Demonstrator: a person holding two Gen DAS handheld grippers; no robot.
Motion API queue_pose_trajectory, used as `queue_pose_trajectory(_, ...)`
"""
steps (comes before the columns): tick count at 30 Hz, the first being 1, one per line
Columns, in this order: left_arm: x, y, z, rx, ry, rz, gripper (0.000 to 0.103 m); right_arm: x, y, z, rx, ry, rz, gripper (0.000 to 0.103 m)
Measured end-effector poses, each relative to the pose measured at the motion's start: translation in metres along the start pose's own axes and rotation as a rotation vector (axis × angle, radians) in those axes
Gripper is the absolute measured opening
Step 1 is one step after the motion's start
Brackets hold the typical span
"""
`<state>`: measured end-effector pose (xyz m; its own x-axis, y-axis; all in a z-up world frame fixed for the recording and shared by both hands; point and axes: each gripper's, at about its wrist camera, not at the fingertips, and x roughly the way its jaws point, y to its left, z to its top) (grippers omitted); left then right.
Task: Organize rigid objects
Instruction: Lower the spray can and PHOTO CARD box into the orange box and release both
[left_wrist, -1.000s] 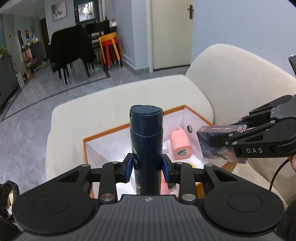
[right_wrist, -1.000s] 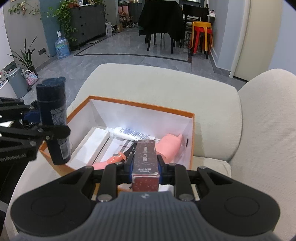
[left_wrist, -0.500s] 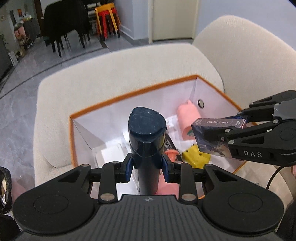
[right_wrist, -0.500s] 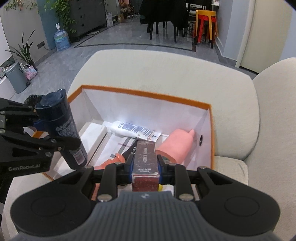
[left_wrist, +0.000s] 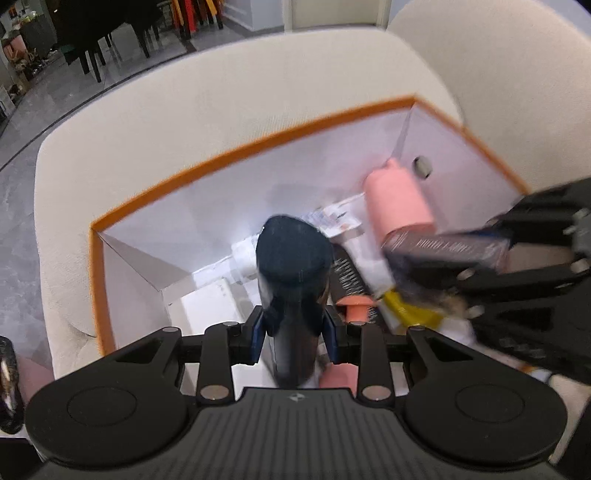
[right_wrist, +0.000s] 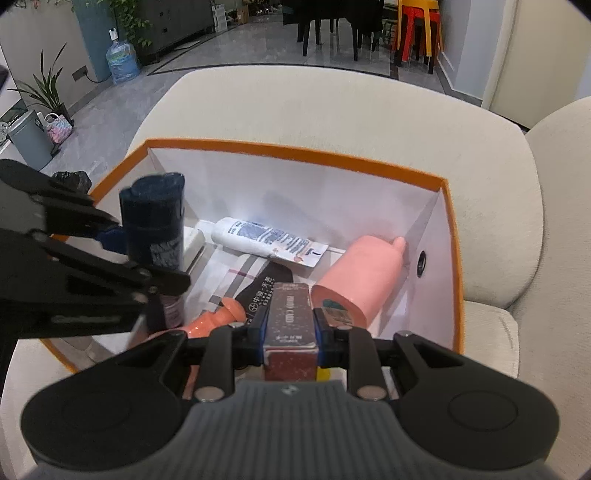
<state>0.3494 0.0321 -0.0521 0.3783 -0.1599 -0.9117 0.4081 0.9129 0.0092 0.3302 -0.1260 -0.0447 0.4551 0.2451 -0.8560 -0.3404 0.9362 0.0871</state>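
Observation:
My left gripper (left_wrist: 294, 334) is shut on a dark blue bottle (left_wrist: 293, 280), held upright just above the left half of the orange-rimmed white box (left_wrist: 236, 151). From the right wrist view the same bottle (right_wrist: 155, 236) hangs over the box's left side. My right gripper (right_wrist: 290, 334) is shut on a small glittery card box (right_wrist: 290, 317) above the box's near right part; in the left wrist view that card box (left_wrist: 439, 247) appears blurred at the right. Inside lie a pink bottle (right_wrist: 360, 273), a white tube (right_wrist: 266, 238) and a salmon-handled tool (right_wrist: 218, 317).
The box (right_wrist: 295, 151) rests on a cream sofa seat (right_wrist: 332, 99), with a cushion (right_wrist: 554, 184) at the right. A yellow item (left_wrist: 410, 314) and a white flat block (left_wrist: 208, 306) lie on the box floor. Chairs and stools stand on the grey floor beyond.
Both grippers have sunk toward the box and tipped further down, so the bottle and the card box now hang over its inside. Neither grip has changed.

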Motion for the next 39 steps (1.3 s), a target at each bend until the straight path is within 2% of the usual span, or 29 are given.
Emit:
queue_pose_trajectory(2,0.006,0.002,-0.001,-0.020,-0.005,0.031,0.045,0.003,-0.001,0.002,-0.002,0.003,-0.001,0.024)
queue_pose_trajectory(3,0.008,0.004,-0.002,-0.034,-0.004,0.038,0.049,0.005,-0.001,0.003,-0.007,0.007,-0.005,0.029)
queue_pose_trajectory(4,0.009,0.006,-0.002,-0.045,-0.005,0.044,0.060,0.006,-0.001,0.004,-0.012,0.008,-0.016,0.048)
queue_pose_trajectory(5,0.009,0.006,-0.003,-0.048,-0.010,0.046,0.068,0.007,-0.002,0.005,-0.013,0.004,-0.034,0.058)
queue_pose_trajectory(9,0.004,0.009,-0.007,-0.039,-0.036,0.078,0.069,0.005,-0.006,0.007,-0.014,-0.017,-0.071,0.057)
queue_pose_trajectory(14,-0.005,0.016,-0.011,-0.062,-0.054,0.083,0.071,0.002,-0.012,0.005,0.011,-0.020,-0.087,0.056)
queue_pose_trajectory(17,-0.009,0.017,-0.014,-0.061,-0.057,0.086,0.073,0.001,-0.010,0.004,-0.002,-0.022,-0.138,0.055)
queue_pose_trajectory(18,-0.010,0.016,-0.014,-0.059,-0.056,0.085,0.073,0.000,-0.008,0.004,-0.009,-0.025,-0.166,0.052)
queue_pose_trajectory(20,-0.011,0.015,-0.013,-0.052,-0.051,0.086,0.073,-0.002,-0.009,0.002,-0.026,-0.028,-0.212,0.039)
queue_pose_trajectory(22,-0.013,0.013,-0.013,-0.050,-0.050,0.088,0.073,-0.005,-0.007,0.001,-0.048,-0.028,-0.271,0.035)
queue_pose_trajectory(39,-0.046,0.001,-0.017,-0.028,-0.078,0.105,0.077,-0.038,-0.002,-0.004,-0.053,-0.053,-0.255,0.043)
